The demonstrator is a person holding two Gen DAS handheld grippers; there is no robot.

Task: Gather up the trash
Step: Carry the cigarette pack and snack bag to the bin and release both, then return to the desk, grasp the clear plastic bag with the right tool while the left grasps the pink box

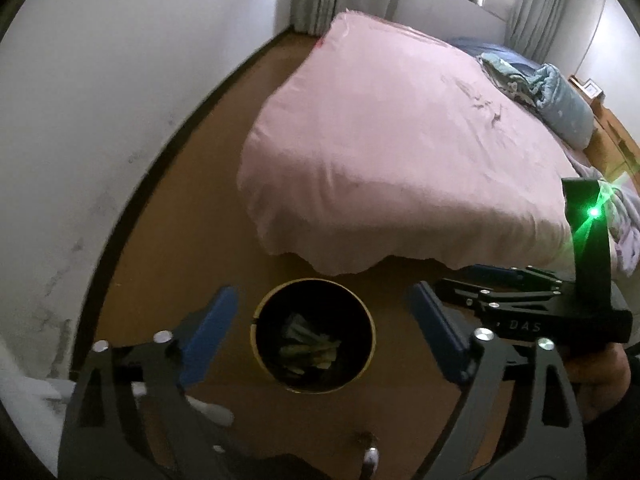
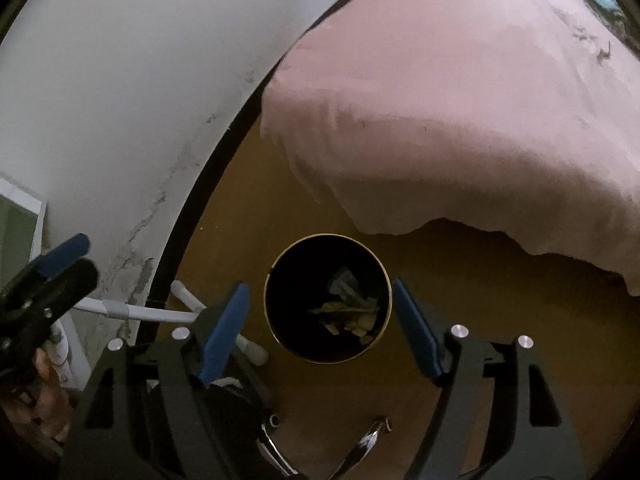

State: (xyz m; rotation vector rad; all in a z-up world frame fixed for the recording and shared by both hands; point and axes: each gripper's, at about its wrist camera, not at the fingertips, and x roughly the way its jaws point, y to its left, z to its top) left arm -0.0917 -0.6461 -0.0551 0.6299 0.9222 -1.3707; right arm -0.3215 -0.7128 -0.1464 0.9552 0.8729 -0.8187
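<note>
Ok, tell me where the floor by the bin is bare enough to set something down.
Bare wooden floor lies right of the trash bin, below the pink bedspread hem, and between bin and wall farther up. Left of the bin is crowded: white tubes lie there.

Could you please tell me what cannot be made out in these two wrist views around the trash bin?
- Trash in the trash bin: both views, dark interior; which items they are is unclear.
- Floor under the bed: both views, hidden by the hanging pink cover.
- White rods: right wrist view, partly covered by that gripper's finger.
- Framed item beside the bed: left wrist view, too small.
</note>
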